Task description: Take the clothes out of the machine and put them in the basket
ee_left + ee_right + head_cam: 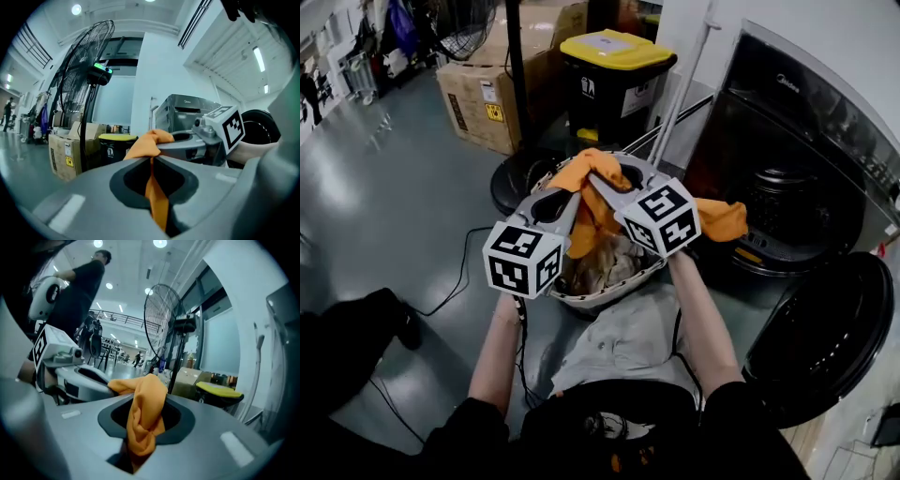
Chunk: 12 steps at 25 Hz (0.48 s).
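Here left gripper (151, 159) and right gripper (143, 404) clamp jaws on soft, crumpled orange cloth (586, 171), seemingly one piece.

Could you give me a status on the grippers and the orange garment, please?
Both shut on orange garment: left gripper, right gripper. Garment hangs over laundry basket, other clothes inside. Nothing blocking.

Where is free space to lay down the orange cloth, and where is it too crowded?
The widest bare patch is the grey floor left of the basket, bordered by the cardboard box. The basket already holds clothes, with the orange cloth above them. Crowded: the fan base and bin behind the basket, the machine and its open door at the right.
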### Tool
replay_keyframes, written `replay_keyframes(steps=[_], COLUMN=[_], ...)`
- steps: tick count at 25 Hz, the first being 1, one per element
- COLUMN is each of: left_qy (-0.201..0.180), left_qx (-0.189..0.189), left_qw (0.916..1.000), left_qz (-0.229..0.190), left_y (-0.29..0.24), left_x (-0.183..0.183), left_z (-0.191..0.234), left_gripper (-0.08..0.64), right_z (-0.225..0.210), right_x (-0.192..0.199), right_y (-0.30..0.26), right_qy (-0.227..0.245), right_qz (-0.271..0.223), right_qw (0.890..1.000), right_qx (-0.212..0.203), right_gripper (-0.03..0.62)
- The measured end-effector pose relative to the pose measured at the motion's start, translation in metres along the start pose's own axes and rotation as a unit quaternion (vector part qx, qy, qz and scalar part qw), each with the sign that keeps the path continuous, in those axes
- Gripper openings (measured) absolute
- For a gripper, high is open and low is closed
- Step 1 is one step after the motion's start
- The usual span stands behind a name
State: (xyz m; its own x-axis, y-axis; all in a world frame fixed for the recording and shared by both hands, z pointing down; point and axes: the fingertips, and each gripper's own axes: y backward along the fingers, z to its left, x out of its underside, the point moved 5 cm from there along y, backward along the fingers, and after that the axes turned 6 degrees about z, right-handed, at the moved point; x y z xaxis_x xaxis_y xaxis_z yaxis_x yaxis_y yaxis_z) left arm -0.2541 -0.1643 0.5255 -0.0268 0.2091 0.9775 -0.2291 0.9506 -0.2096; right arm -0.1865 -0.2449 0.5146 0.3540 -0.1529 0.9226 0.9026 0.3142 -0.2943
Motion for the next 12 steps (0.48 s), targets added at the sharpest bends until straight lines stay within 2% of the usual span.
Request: replay_keyframes(steps=[4,7,8,10,12], left_qy=[0.012,0.023,0.025,0.025,0.025], left_qx=[-0.007,-0.012,-0.013,-0.013,-0.011], left_qw=[0.9996,0.9993,0.9993,0.9993,0.9994], left_qz=[0.026,0.027,0.026,0.023,0.02], left_y=[-0.002,0.0,0.0,0.002,0.001], left_x=[0.022,0.03,0.031,0.031,0.03], left_z=[0.006,0.01,0.011,0.011,0.011], left_gripper=[0.022,0.022,0.022,0.022,0.022], right_z=[0.001,0.002,0.004,0.006,0.005], right_x=[0.052,0.085,0.095,0.104,0.101], right_y=[-0.026,-0.039,-0.04,-0.039,-0.034], right_qy=[-0.009,0.008,0.013,0.012,-0.002], right_qz=[0.077,0.151,0.172,0.185,0.165], right_qw=[0.997,0.988,0.984,0.982,0.985], right_qx=[-0.021,-0.034,-0.039,-0.046,-0.046], right_gripper=[0.118,0.131,0.156,0.232,0.232])
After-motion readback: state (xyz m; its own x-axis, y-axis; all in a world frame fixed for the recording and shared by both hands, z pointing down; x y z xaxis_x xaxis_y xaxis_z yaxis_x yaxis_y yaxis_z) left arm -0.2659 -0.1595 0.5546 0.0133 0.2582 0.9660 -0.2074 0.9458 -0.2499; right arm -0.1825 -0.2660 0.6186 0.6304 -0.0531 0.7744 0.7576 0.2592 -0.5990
